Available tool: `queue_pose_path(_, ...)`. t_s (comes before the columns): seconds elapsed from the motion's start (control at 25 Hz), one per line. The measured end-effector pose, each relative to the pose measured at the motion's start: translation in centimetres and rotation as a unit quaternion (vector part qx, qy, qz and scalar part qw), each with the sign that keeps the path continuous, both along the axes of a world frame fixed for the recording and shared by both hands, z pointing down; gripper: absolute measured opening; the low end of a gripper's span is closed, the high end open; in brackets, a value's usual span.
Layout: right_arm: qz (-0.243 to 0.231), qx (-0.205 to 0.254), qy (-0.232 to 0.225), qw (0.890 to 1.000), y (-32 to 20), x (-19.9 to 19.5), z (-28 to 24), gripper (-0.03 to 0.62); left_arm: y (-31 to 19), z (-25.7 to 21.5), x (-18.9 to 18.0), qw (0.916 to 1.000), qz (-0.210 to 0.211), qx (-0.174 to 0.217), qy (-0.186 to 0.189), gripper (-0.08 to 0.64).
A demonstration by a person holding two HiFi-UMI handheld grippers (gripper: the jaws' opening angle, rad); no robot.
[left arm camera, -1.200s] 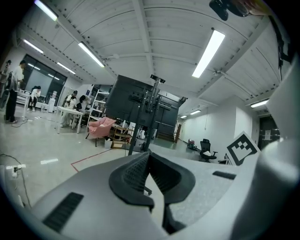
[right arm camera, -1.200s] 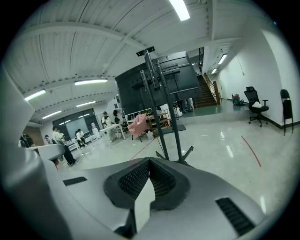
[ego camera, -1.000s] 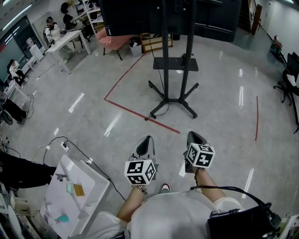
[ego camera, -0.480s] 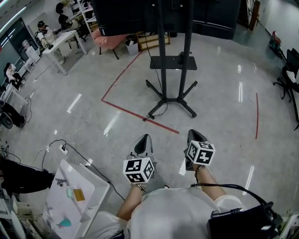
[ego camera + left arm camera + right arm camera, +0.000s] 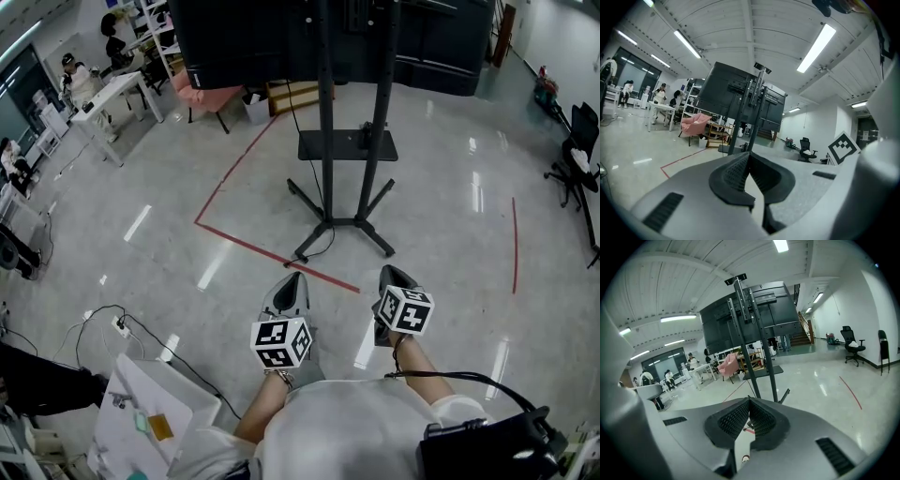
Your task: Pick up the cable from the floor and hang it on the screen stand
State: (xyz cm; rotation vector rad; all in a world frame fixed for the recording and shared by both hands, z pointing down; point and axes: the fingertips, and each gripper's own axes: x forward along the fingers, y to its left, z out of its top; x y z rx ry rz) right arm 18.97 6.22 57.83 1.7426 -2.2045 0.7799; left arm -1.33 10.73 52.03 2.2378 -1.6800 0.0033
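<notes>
**Both claws shut and empty, pointed at the screen stand**

The polished grey floor (image 5: 450, 253) fills most of the head view and is crossed by red tape lines (image 5: 272, 246). On it rises the black screen stand (image 5: 323, 141), two upright poles on splayed legs. It carries a large dark screen (image 5: 234, 37) at the top and a small shelf (image 5: 347, 145) lower down.

The person's forearms (image 5: 265, 408) reach forward from the body side by side. Each one aims its claw toward the stand's base and tips it slightly downward. The left claw (image 5: 298, 277) has its jaws pressed together with nothing between them. The right claw (image 5: 389, 271), a little farther forward, is likewise closed and empty. A marker cube (image 5: 281, 342) sits behind each claw's jaws.

The cable (image 5: 302, 257), thin and black, comes down beside the left pole. It ends in a loop on the floor by the stand's front left leg, at the red tape. It lies ahead of both claws and clear of them.
</notes>
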Motion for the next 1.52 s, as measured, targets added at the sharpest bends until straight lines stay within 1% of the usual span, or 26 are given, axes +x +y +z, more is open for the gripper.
queue_pose_path(0.16,0.000,0.000,-0.003,1.000,-5.8,-2.8,-0.7,0.018,-5.8,-0.9,-2.3,0.9999,0.007,-0.001,-0.012,0.003)
queue_pose_path(0.32,-0.009,-0.007,-0.007,1.000,-11.8,-5.8,0.1,0.018,-12.1,-0.3,-4.7,0.9998,0.008,-0.009,-0.016,0.003)
queue_pose_path(0.48,-0.010,-0.013,-0.004,1.000,-14.9,-8.5,-0.4,0.018,-15.7,-1.1,-7.0,0.9996,0.016,-0.015,-0.015,0.003)
queue_pose_path(0.64,0.000,-0.022,-0.007,1.000,-18.2,-9.8,0.0,0.018,-19.5,-0.4,-8.2,0.9992,0.027,-0.028,-0.011,0.003)
queue_pose_path(0.96,0.020,-0.038,0.004,0.999,-23.3,-10.7,1.4,0.018,-26.0,0.9,-8.9,0.9979,0.051,-0.040,-0.002,0.003)
queue_pose_path(1.16,0.038,-0.046,0.011,0.998,-25.1,-11.0,2.1,0.018,-28.7,2.2,-9.4,0.9966,0.064,-0.051,0.006,0.003)
queue_pose_path(1.28,0.045,-0.051,0.018,0.998,-25.7,-10.9,3.0,0.018,-30.2,3.3,-9.5,0.9958,0.069,-0.059,0.004,0.003)
queue_pose_path(1.4,0.046,-0.067,0.020,0.996,-26.0,-10.3,5.0,0.018,-31.1,5.3,-9.1,0.9940,0.078,-0.076,-0.008,0.003)
queue_pose_path(1.52,0.042,-0.089,0.019,0.995,-27.6,-10.1,8.3,0.018,-32.8,8.3,-8.7,0.9906,0.084,-0.107,-0.018,0.003)
